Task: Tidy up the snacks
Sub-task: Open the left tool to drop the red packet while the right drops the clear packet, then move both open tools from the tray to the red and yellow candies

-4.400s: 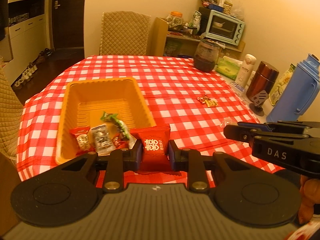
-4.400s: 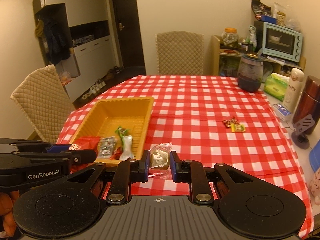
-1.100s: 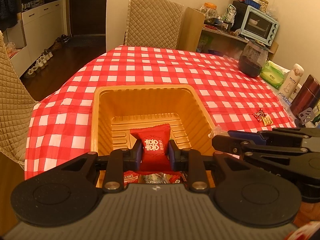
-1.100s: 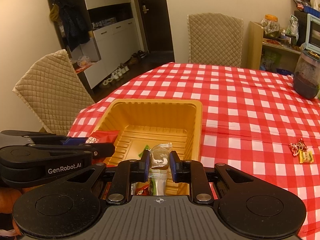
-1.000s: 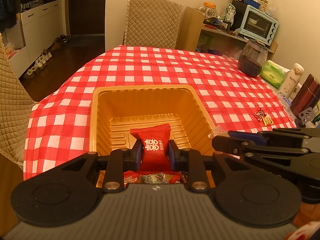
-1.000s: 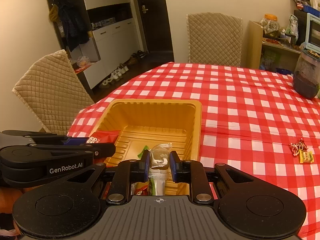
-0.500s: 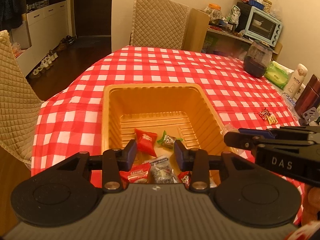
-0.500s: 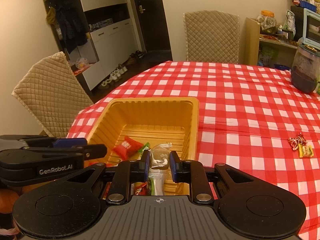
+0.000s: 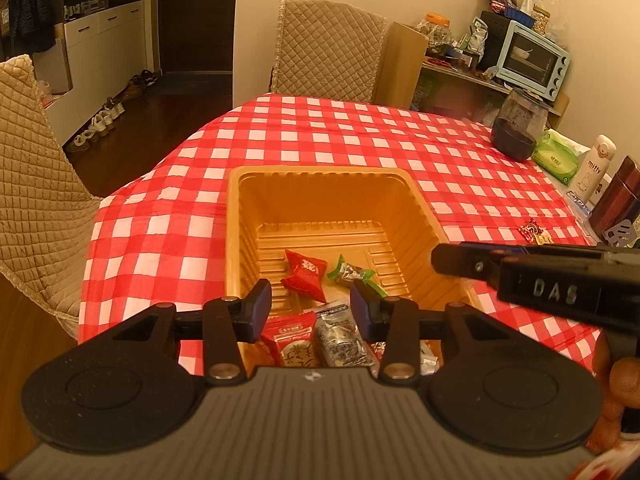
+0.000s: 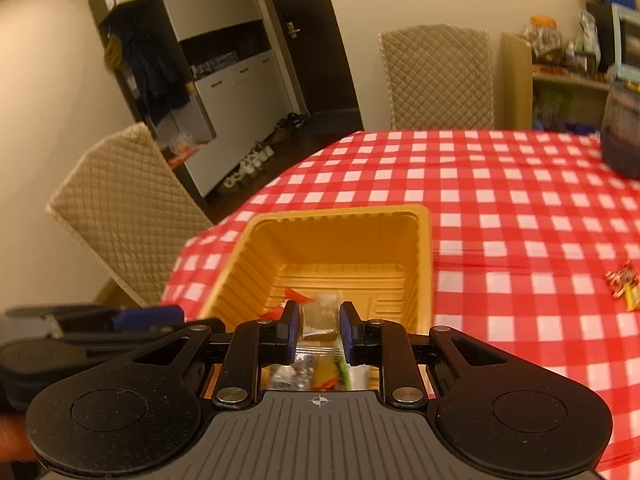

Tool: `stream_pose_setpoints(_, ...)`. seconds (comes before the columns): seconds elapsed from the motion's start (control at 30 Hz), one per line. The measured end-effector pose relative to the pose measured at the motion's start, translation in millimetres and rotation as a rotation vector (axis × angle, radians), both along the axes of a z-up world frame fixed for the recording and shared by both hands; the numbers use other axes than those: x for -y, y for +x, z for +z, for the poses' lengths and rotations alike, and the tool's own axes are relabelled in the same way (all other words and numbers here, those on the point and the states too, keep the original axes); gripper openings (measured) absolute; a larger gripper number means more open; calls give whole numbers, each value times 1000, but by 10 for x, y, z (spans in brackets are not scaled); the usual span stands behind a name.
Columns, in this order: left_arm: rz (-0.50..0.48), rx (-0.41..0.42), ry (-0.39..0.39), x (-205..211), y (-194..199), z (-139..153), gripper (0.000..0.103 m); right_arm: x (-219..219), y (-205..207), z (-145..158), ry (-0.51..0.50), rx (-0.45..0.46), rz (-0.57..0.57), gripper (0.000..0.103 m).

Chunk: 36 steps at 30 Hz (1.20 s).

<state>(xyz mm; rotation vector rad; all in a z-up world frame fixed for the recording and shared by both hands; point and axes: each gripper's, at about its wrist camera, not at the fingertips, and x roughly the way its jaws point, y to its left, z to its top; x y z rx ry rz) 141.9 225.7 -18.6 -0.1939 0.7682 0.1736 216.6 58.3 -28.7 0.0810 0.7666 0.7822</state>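
— What are your two claws doing?

— My left gripper (image 9: 311, 304) hangs over the near end of the yellow tray (image 9: 236, 216) with its fingers spread wide and nothing between them. My right gripper (image 10: 319, 330) is over the same tray; its fingers stand a little apart, and the clear-wrapped snack (image 10: 324, 312) shows in the gap, but I cannot tell whether the pads touch it.

— And where are the snacks?

— The red packet (image 9: 303, 275) lies tilted on the ribbed tray floor, with a green-ended candy (image 9: 351, 272) just beside it on the right. Nearer to me, partly hidden behind my left gripper, lie a red-and-white packet (image 9: 290, 334) and a silvery dark one (image 9: 338, 334), touching each other. Two small candies (image 9: 535, 233) sit well apart from the tray on the red checked tablecloth (image 9: 360, 140), toward the right edge
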Motion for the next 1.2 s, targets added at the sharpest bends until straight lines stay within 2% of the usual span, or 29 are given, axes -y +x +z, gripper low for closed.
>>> stream_pose_setpoints(0.03,4,-1,-2,-5,-15,4,39,24,9,1,13,-6,-7,25)
stream_pose_setpoints(0.13,10,2,-7,-2,-66,17,39,130,-2,5,21,-4,-34,55)
stream_pose_setpoints(0.67,-14,16,-21,390,-411,140,46,1127,-453,-9,-26,-46,-212,55)
stream_pose_setpoints(1.2,-134,50,-24,1033,-448,301,55,1891,-750,204,-37,-25,-373,55)
